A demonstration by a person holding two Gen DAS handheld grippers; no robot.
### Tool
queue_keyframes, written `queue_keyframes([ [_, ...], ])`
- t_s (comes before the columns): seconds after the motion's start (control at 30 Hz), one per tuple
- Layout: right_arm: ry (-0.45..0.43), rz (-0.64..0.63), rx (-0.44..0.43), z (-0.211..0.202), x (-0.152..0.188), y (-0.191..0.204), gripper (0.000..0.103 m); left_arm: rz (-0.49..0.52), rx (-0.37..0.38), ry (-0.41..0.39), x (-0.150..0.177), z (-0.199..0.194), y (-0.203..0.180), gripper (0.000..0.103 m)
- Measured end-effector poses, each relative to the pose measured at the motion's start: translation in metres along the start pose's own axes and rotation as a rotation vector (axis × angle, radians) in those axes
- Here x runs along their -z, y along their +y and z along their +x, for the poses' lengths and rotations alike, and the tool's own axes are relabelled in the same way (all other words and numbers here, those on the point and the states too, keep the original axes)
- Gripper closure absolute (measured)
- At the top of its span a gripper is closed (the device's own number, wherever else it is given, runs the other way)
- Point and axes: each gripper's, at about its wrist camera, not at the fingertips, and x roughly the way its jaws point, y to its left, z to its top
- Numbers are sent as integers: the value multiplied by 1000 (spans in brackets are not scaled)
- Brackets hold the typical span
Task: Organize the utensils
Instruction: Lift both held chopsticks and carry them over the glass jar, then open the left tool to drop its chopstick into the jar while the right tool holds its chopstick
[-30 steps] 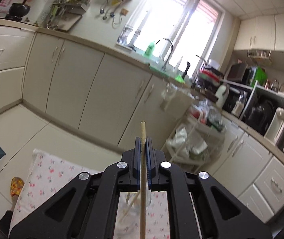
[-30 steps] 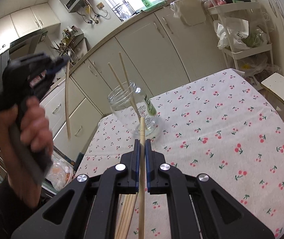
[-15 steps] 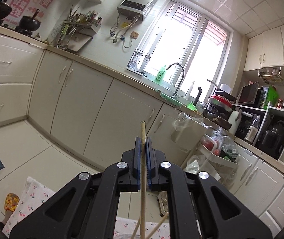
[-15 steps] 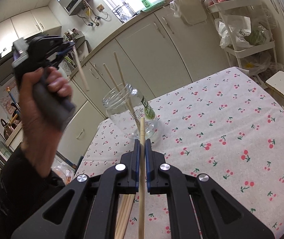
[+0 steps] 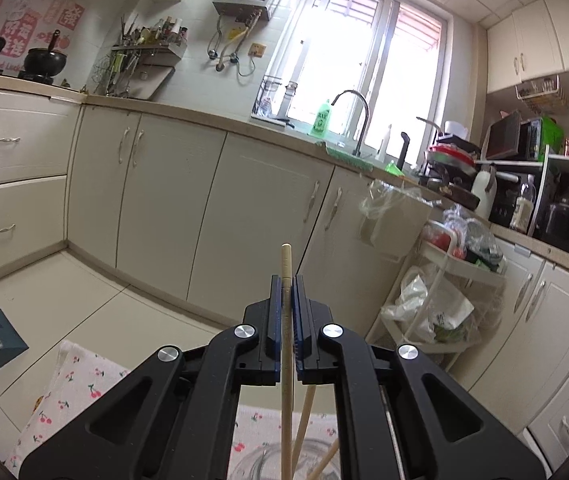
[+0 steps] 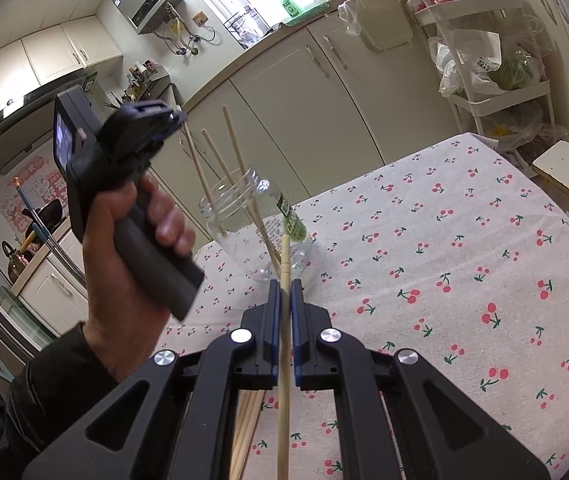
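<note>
gripping its black handle, the person's left hand (image 6: 132, 248) holds the left gripper (image 6: 170, 118) up over the glass jar (image 6: 256, 228), jaws pinched tight on one wooden chopstick (image 6: 196, 160) whose lower end dips into the jar's mouth. two more chopsticks (image 6: 236, 152) already lean inside the jar, which stands on the cherry-print tablecloth (image 6: 464, 260). to the right and nearer, the right gripper (image 6: 284, 292) has its jaws clamped just as tightly on another chopstick (image 6: 283, 360), its tip pointing toward the jar's base. a few spare chopsticks (image 6: 246, 428) lie on the cloth beneath that gripper.
</note>
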Motion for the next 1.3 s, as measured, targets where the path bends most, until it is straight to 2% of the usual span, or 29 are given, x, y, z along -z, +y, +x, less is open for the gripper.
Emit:
queue_keyframes([
  [0.27, -27, 0, -12, -5, -9, 10, 97, 84, 31, 101, 19, -19, 3, 98],
  [0.43, -75, 5, -33, -8, -26, 23, 97, 97, 41, 127, 17, -40, 10, 96],
  [0.47, -91, 5, -38, -8, -31, 26, 97, 89, 41, 128, 16, -46, 14, 92],
  [0.53, -148, 5, -50, -8, -47, 35, 97, 74, 33, 131, 17, -59, 23, 77],
  [0.57, -173, 9, -55, -7, -55, 38, 97, 64, 21, 133, 21, -69, 30, 66],
  [0.6, -204, 16, -60, -4, -65, 42, 97, 54, 6, 135, 25, -77, 38, 61],
  [0.73, -305, 49, -77, 14, -102, 52, 97, 30, -63, 151, 53, -108, 69, 58],
  [0.83, -379, 114, -88, 32, -130, 54, 97, 0, -115, 147, 70, -122, 89, 51],
  [0.93, -448, 148, -73, 45, -150, 58, 97, -30, -154, 147, 83, -127, 102, 47],
  [1.07, -509, 141, -21, 65, -165, 62, 97, -51, -142, 153, 86, -127, 111, 45],
  [1.3, -483, 32, 111, 102, -159, 69, 97, -65, -119, 153, 85, -123, 109, 43],
])
